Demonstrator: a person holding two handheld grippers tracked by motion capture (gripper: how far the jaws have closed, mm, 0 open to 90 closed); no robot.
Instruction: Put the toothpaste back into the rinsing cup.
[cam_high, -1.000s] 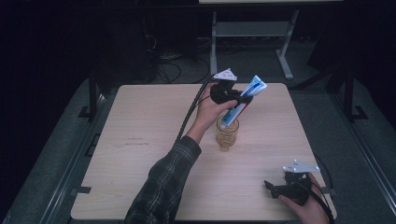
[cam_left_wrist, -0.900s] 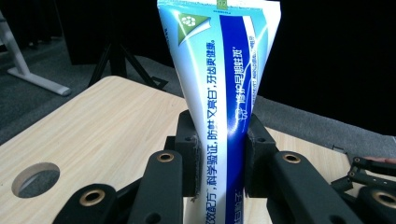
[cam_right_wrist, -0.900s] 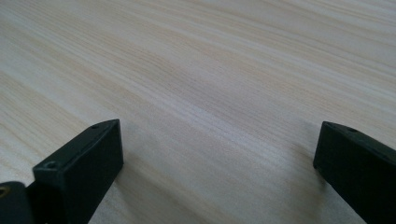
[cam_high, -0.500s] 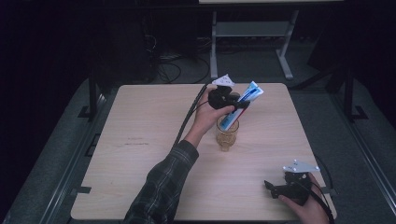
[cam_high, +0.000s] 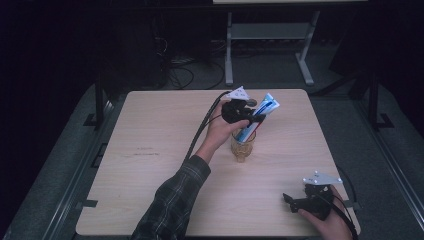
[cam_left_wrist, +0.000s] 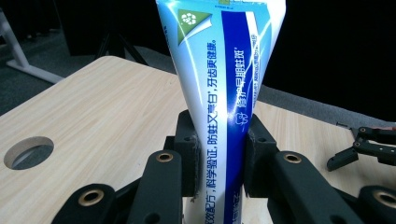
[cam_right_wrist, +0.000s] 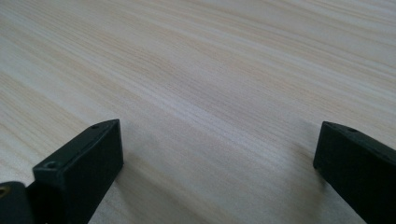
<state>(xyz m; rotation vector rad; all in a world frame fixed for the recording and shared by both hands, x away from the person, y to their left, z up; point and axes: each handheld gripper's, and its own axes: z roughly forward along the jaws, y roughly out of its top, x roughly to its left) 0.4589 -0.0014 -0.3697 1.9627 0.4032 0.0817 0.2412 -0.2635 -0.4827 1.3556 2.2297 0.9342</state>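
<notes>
- Left gripper (cam_high: 245, 116): black jaws clamped on a toothpaste tube (cam_left_wrist: 219, 79); padded faces press both flat sides of the tube.
- Toothpaste tube: glossy soft plastic, white and light blue with a dark blue band and printed characters; it widens fan-like above the jaws to a flat crimped end.
- Below the left gripper, the tube's lower end sits inside a small amber glass cup (cam_high: 243, 146), translucent, with a patterned wall, standing upright on the bench (cam_high: 160, 150).
- Bench: pale wood-grain laminate, rounded corners, a round cable hole (cam_left_wrist: 28, 151) to the left of the left gripper's jaws.
- Right gripper (cam_high: 295, 201): jaws spread wide apart, nothing between them, resting low over bare bench, well apart from the cup.
</notes>
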